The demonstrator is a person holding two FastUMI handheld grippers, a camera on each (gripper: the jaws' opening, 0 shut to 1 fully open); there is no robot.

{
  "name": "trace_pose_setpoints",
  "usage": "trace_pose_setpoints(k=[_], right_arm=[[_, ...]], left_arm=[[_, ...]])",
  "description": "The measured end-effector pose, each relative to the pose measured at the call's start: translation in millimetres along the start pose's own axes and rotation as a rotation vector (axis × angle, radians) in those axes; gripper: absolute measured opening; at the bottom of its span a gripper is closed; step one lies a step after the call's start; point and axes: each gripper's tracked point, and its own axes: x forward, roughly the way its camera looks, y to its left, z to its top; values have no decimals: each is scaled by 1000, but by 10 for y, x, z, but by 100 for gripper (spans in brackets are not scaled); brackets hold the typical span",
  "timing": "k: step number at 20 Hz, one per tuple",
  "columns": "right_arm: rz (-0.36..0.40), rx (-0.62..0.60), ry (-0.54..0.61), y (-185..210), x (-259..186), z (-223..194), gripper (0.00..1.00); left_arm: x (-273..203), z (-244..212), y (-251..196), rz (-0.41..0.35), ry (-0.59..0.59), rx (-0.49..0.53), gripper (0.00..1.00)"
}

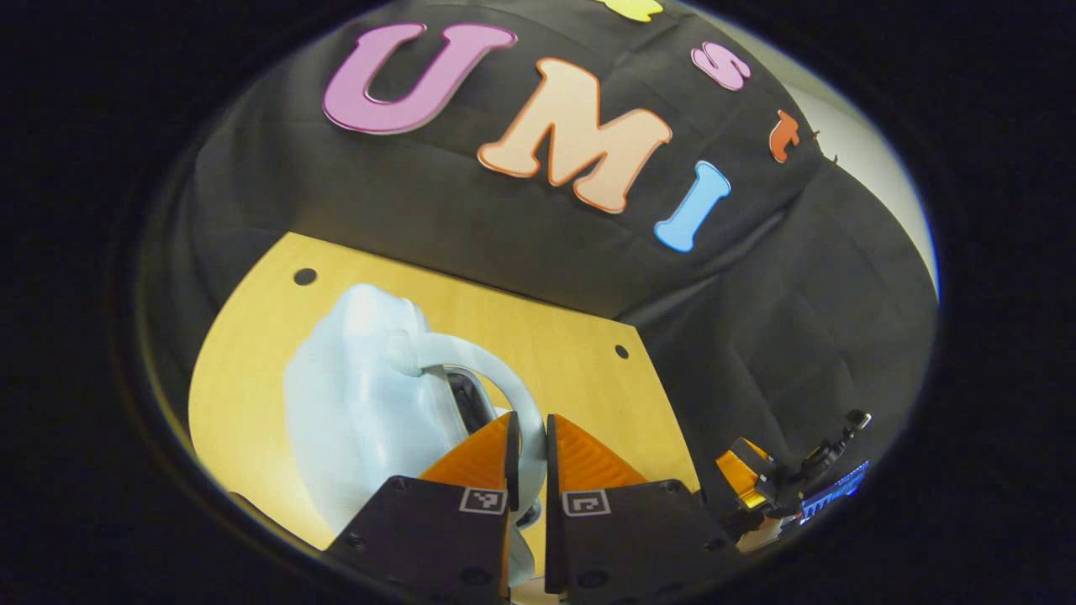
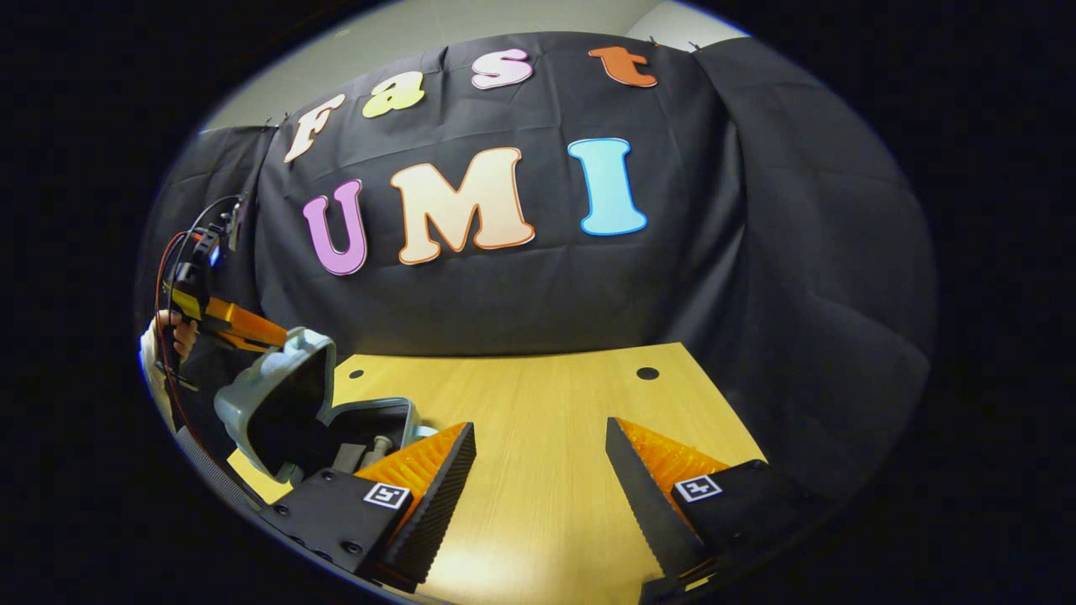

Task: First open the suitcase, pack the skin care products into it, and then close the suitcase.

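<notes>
Left gripper (image 1: 528,458) clamped on curved smooth handle (image 1: 496,378) of pale plastic suitcase (image 1: 353,412); right gripper (image 2: 538,470) spread wide over wood-grain table (image 2: 538,403).

left gripper (image 1: 530,458) apparently clamped, right gripper (image 2: 538,470) spread

Pale-blue suitcase (image 2: 277,403), lid half-raised

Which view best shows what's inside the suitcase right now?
The right gripper view: the suitcase stands partly open, items visible in its lower half. The left gripper view shows its pale outer shell and the handle pinched by the left hand-held gripper.
</notes>
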Motion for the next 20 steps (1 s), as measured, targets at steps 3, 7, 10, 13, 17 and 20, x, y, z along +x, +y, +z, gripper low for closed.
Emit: trace_pose_setpoints(k=[3, 7, 10, 13, 17, 20], right_arm=[[-17, 3, -1, -85, -80, -22, 98], [-10, 2, 8, -31, -122, -81, 98], [5, 12, 16, 62, -150, -124, 98], [10, 15, 15, 104, -181, -144, 98], [23, 35, -16, 181, -232, -12, 98], [59, 63, -76, 327, -236, 231, 98]], left_arm=[[477, -318, -175, -16, 71, 22, 10], [1091, -771, -208, 43, 189, 39, 10], [1335, -1071, -119, 88, 261, 40, 2], [1276, -1087, -237, 56, 261, 39, 2], [871, -660, -422, 34, 97, 151, 2], [387, -297, -673, 22, -69, 196, 2]])
